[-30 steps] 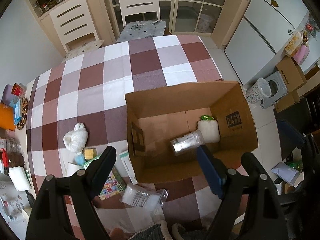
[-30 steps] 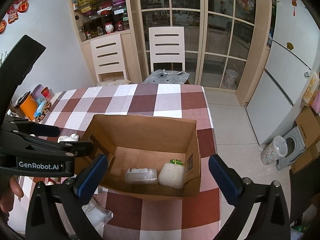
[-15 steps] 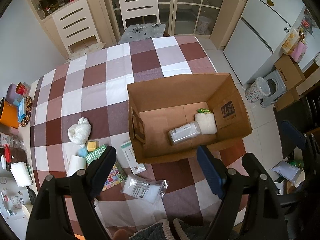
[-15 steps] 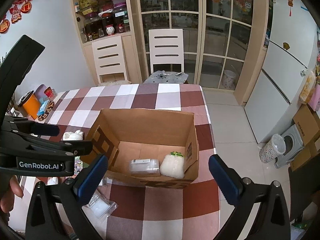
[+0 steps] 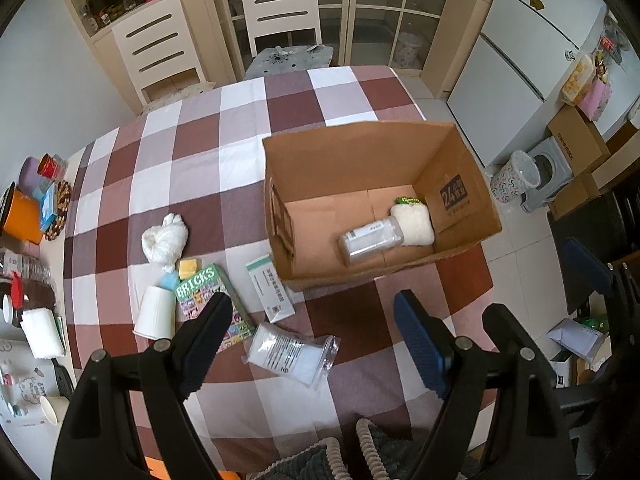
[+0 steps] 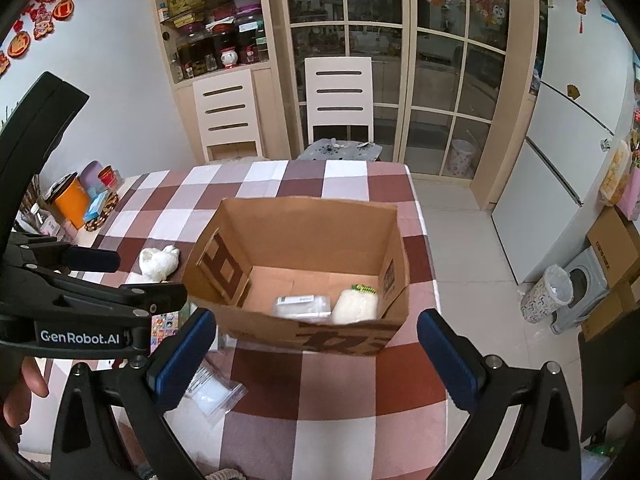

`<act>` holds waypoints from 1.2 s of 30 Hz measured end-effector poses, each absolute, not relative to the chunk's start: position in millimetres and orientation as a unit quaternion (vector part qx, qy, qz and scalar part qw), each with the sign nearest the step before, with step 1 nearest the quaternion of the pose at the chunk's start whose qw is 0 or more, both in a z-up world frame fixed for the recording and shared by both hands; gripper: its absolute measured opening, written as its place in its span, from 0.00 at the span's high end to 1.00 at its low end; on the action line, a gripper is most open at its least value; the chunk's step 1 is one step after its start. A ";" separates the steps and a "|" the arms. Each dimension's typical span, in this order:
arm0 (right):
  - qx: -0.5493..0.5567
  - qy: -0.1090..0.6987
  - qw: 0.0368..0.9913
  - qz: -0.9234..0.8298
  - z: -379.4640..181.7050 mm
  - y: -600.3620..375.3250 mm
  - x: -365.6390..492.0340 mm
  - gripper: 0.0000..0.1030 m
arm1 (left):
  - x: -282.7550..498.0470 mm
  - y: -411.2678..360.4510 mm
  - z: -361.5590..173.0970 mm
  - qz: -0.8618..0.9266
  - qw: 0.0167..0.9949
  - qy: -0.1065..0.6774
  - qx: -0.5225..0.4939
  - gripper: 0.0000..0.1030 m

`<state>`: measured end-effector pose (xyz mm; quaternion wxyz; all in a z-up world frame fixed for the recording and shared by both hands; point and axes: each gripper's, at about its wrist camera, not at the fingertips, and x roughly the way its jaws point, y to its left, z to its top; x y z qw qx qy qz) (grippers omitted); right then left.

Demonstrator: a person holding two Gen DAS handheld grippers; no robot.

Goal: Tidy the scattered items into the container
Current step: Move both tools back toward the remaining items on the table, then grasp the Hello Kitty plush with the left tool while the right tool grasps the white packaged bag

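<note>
Both the left tongs (image 5: 312,336) and the right tongs (image 6: 316,356) hang open and empty, the box (image 5: 360,152) ahead of them holding a jar (image 5: 370,238) and pouch (image 5: 414,224), while a bag (image 5: 292,354) between the left fingers, cup (image 5: 155,312) and booklet (image 5: 200,284) await.

We see two fisheye views, one from each hand-held tool. The left one looks steeply down over the checked surface (image 5: 192,148) from high above, its own fingers framing the bottom edge. The right one sits lower and tilts more gently, facing the chairs (image 6: 339,98) and glass cabinet beyond. Both views share the open cardboard box (image 5: 360,148) (image 6: 308,224) and the surface's far end.
</note>
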<state>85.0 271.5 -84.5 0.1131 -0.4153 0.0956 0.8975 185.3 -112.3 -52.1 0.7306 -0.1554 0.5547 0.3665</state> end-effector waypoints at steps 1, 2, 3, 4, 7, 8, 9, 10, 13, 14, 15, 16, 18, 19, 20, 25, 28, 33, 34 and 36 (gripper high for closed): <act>-0.416 0.095 0.110 0.898 -86.2 268.5 85.8 0.00 | 182.2 -113.0 -53.6 0.367 0.730 0.555 -0.156 0.19; -0.416 0.093 0.108 0.898 -87.6 265.4 86.4 0.00 | 178.8 -113.6 -55.3 0.366 0.730 0.555 -0.157 0.19; -0.415 0.091 0.106 0.899 -88.5 263.2 87.4 0.00 | 176.1 -114.0 -56.9 0.364 0.730 0.556 -0.158 0.19; -0.415 0.087 0.104 0.900 -89.9 260.3 88.4 0.00 | 172.8 -114.7 -58.9 0.363 0.730 0.557 -0.158 0.19; -0.417 0.076 0.097 0.900 -96.8 249.6 90.5 0.00 | 161.2 -117.5 -63.6 0.359 0.734 0.555 -0.158 0.19; -0.419 0.076 0.092 0.900 -99.5 246.3 90.8 0.00 | 155.8 -118.1 -65.3 0.358 0.735 0.553 -0.159 0.19; -0.421 0.076 0.088 0.900 -101.6 243.2 90.7 0.00 | 151.0 -118.4 -66.9 0.358 0.736 0.551 -0.162 0.19; -0.423 0.075 0.085 0.899 -104.2 239.8 90.7 0.00 | 146.6 -118.4 -68.6 0.358 0.736 0.551 -0.164 0.19; -0.434 0.068 0.069 0.896 -112.9 227.4 90.8 0.00 | 129.4 -117.6 -75.2 0.364 0.732 0.549 -0.171 0.19; -0.437 0.065 0.064 0.895 -115.5 223.5 90.5 0.00 | 123.0 -117.0 -78.8 0.365 0.729 0.552 -0.173 0.19; -0.440 0.061 0.059 0.894 -117.9 219.1 90.3 0.00 | 117.9 -116.3 -82.3 0.365 0.726 0.556 -0.174 0.19; -0.443 0.054 0.054 0.893 -120.5 213.7 90.2 0.00 | 112.2 -115.4 -86.0 0.365 0.722 0.560 -0.176 0.19; -0.448 0.043 0.045 0.892 -125.1 204.7 89.2 0.00 | 97.5 -112.3 -93.8 0.368 0.714 0.566 -0.185 0.19; -0.451 0.040 0.039 0.891 -127.8 200.4 88.8 0.00 | 90.7 -110.9 -97.1 0.370 0.711 0.568 -0.190 0.19; -0.453 0.039 0.033 0.890 -130.4 196.2 89.1 0.00 | 82.3 -109.3 -101.1 0.374 0.705 0.570 -0.194 0.19; -0.472 0.038 -0.001 0.881 -147.8 179.7 88.3 0.00 | 43.1 -102.7 -111.0 0.397 0.689 0.569 -0.210 0.19; -0.499 0.059 -0.024 0.864 -168.6 171.9 89.0 0.00 | 13.5 -95.9 -118.5 0.376 0.702 0.578 -0.179 0.19; -0.546 0.052 -0.039 0.836 -209.7 153.7 92.6 0.00 | -53.1 -75.0 -154.6 0.419 0.675 0.575 -0.199 0.19; -0.553 0.046 -0.039 0.831 -217.1 148.7 93.5 0.00 | -63.2 -71.6 -162.3 0.425 0.669 0.576 -0.200 0.19; -0.560 0.036 -0.040 0.827 -225.4 141.2 94.0 0.00 | -79.7 -64.4 -175.5 0.433 0.663 0.572 -0.214 0.19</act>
